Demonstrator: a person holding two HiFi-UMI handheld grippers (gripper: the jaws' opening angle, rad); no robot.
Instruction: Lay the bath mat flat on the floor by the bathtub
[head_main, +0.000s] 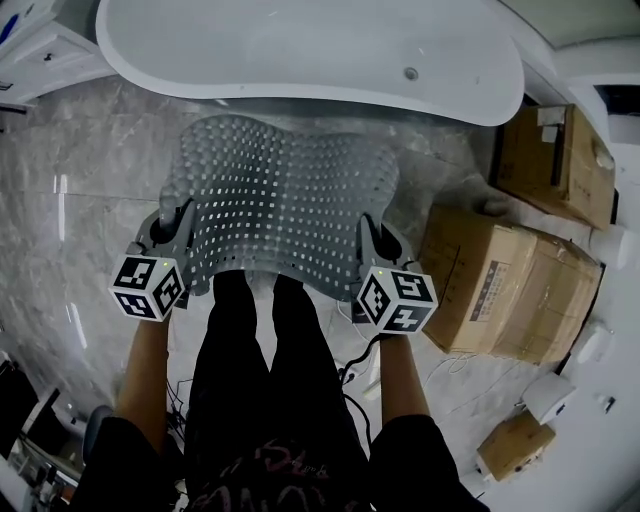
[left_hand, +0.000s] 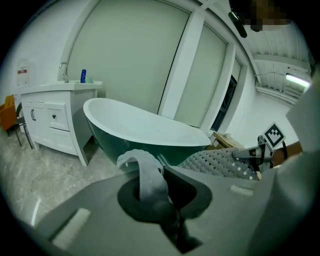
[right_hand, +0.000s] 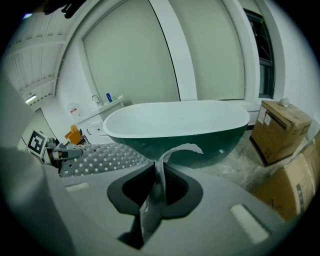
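A grey perforated bath mat (head_main: 285, 195) hangs spread out in the air in front of the white bathtub (head_main: 310, 45), its far edge drooping toward the marble floor (head_main: 90, 180). My left gripper (head_main: 178, 232) is shut on the mat's near left corner (left_hand: 147, 172). My right gripper (head_main: 372, 242) is shut on the near right corner (right_hand: 162, 175). The mat sags in a curve between them. Each gripper view shows a fold of mat pinched between the jaws, with the tub (left_hand: 145, 130) (right_hand: 180, 125) beyond.
Cardboard boxes (head_main: 510, 285) (head_main: 555, 160) stand on the floor to the right of the tub. A white vanity cabinet (left_hand: 52, 117) stands to its left. The person's legs (head_main: 270, 370) are just behind the mat. Cables (head_main: 360, 375) lie near the feet.
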